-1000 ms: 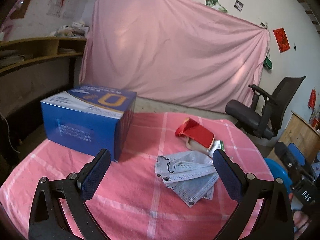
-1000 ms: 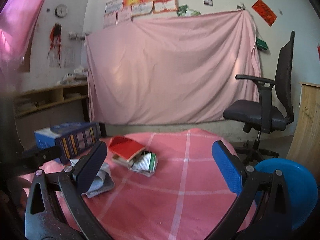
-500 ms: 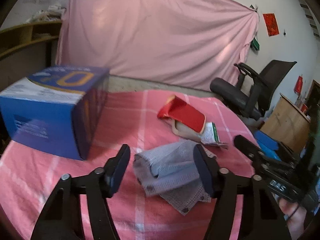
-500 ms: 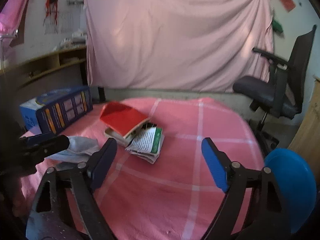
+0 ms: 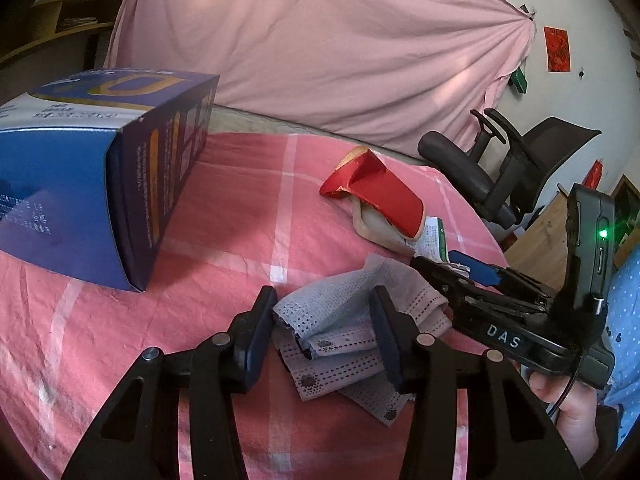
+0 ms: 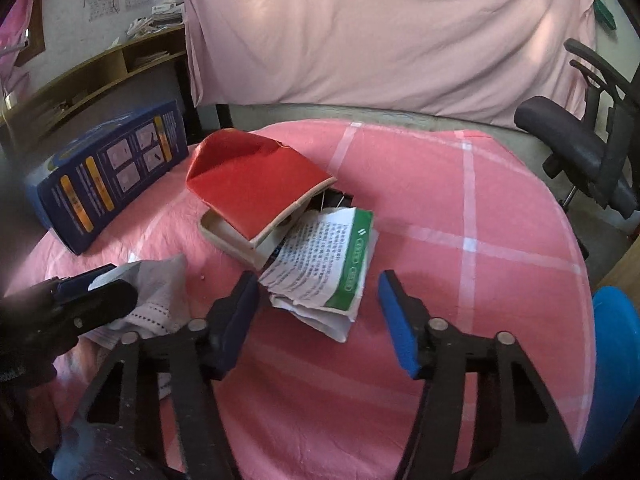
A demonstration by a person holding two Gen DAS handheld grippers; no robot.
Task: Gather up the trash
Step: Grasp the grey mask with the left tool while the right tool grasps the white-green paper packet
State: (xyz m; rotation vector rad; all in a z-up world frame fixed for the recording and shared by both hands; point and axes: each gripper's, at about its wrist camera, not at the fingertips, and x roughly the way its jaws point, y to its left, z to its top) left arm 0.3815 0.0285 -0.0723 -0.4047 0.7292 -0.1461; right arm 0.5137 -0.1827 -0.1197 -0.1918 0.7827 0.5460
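Several grey face masks [image 5: 332, 316] lie bunched on the pink checked tablecloth [image 5: 240, 224]. My left gripper [image 5: 322, 320] has its jaws closing on them, and both pads press the crumpled bundle. The same masks [image 6: 160, 292] show at the left of the right wrist view, under the left gripper's fingers [image 6: 96, 296]. A folded white and green paper leaflet [image 6: 332, 264] lies between the jaws of my right gripper [image 6: 318, 308]. These jaws are closing but stand apart from the paper. A red-lidded open carton [image 6: 256, 176] rests just behind the leaflet.
A big blue cardboard box [image 5: 100, 184] stands at the left of the table. A black office chair [image 5: 500, 168] is beyond the table's far right edge. A blue bin [image 6: 616, 360] sits low at the right. A pink sheet [image 5: 320, 40] hangs behind.
Both grippers came forward and down toward the table. The left jaws narrowed onto the masks and bunched them up. The right jaws narrowed around the leaflet.
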